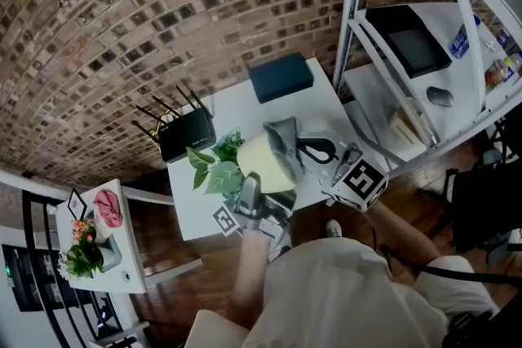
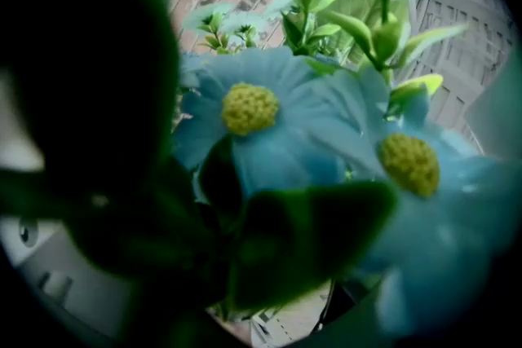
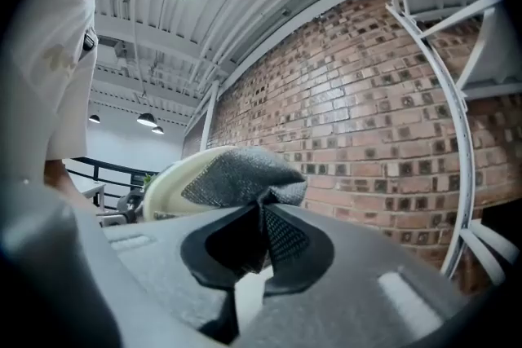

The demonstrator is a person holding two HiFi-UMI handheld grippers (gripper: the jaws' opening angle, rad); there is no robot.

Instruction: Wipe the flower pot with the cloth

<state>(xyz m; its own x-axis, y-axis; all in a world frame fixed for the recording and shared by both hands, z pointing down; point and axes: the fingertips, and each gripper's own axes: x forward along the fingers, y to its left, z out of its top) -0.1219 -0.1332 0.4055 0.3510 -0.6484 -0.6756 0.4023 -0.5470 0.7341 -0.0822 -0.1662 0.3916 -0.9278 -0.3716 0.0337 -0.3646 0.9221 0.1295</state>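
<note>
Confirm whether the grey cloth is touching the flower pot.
Touching. The right gripper view shows the cloth, pinched in the right claw, draped against the cream flower pot.

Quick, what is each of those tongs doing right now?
Left tongs: apparently closed on the flower pot; leaves hide the tips.
Right tongs: closed on the grey cloth, against the pot.

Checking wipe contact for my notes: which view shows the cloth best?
The right gripper view: the grey cloth sits close up at centre, clamped in the right gripper and draped over the flower pot. The head view shows it small, on the pot. The left gripper view shows only flowers and leaves.
</note>
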